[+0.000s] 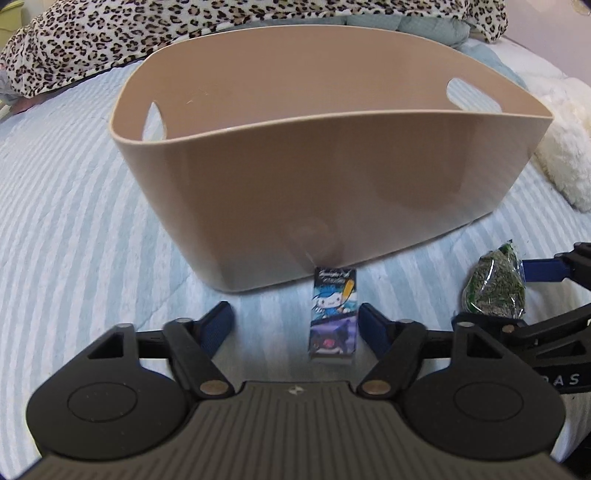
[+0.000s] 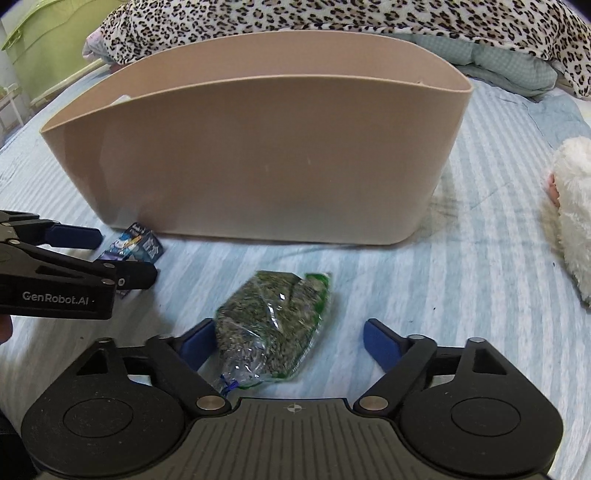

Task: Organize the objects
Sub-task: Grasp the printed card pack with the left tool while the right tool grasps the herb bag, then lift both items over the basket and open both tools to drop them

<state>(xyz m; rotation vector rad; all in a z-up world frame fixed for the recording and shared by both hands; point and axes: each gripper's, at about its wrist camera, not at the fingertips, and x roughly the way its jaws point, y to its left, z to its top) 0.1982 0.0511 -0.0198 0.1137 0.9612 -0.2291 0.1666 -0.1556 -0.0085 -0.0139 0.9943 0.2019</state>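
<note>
left wrist view: left gripper point(image 1: 297, 325) spread wide, low over the striped blue bedsheet point(image 1: 74, 229), with the small cartoon-print box point(image 1: 334, 314) lying flat between the blue pads, close to the right pad point(image 1: 373, 328), far end against the base of the beige plastic tub point(image 1: 314, 173). right wrist view: right gripper point(image 2: 291, 343) also apart, clear bag of dried green herbs point(image 2: 271, 325) lying between its fingers, touching the left pad point(image 2: 197, 341), well off the right one, not clamped. leopard-print blanket point(image 2: 295, 18) behind the tub, white fluffy toy point(image 2: 574, 206) off to the right.
</note>
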